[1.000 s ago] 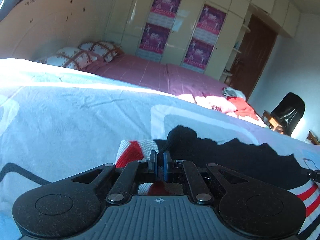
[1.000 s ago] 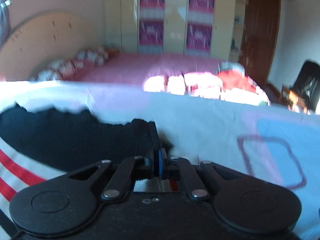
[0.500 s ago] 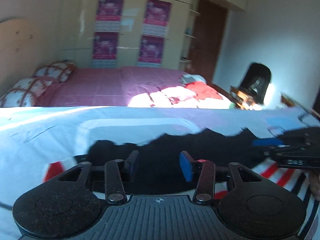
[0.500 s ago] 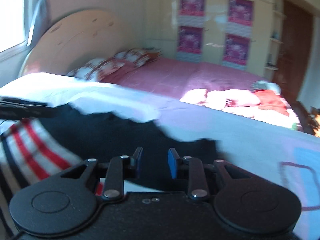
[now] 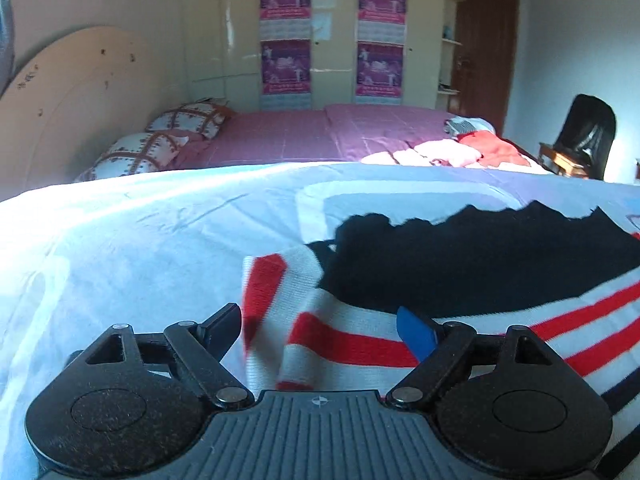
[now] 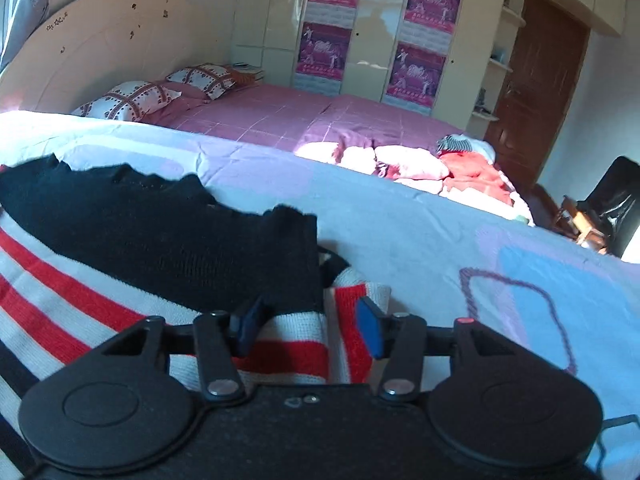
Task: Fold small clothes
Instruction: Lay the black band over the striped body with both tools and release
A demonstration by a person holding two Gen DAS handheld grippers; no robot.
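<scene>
Left claw: 2 black fingers spread wide, holding nothing; the right one carries a smooth blue pad. Matte, ribbed body fills the lower frame of the left wrist view. Between and beyond the fingers lies the sweater, a knitted garment with a plain black upper part and a lower band of white, red and dark stripes. Its striped left corner is folded into a soft ridge at lower centre.

Right claw: 2 fingers spread wide, holding nothing, blue pad on the right one. The sweater runs from lower centre to the left edge of the right wrist view; its black knit ends in a ragged, wavy upper outline, and a striped edge stands between the fingers.

Bedspread: smooth pale blue-lilac cloth with rounded printed outlines, lightly creased, carrying the sweater.

Second bed, mid-frame: pink checked cover, 2 patterned pillows at left, a rumpled pile of clothes at right, in sunlight.

Background: curved pale headboard, glossy cream wardrobe bearing 4 purple posters, brown door, black chair at right.
</scene>
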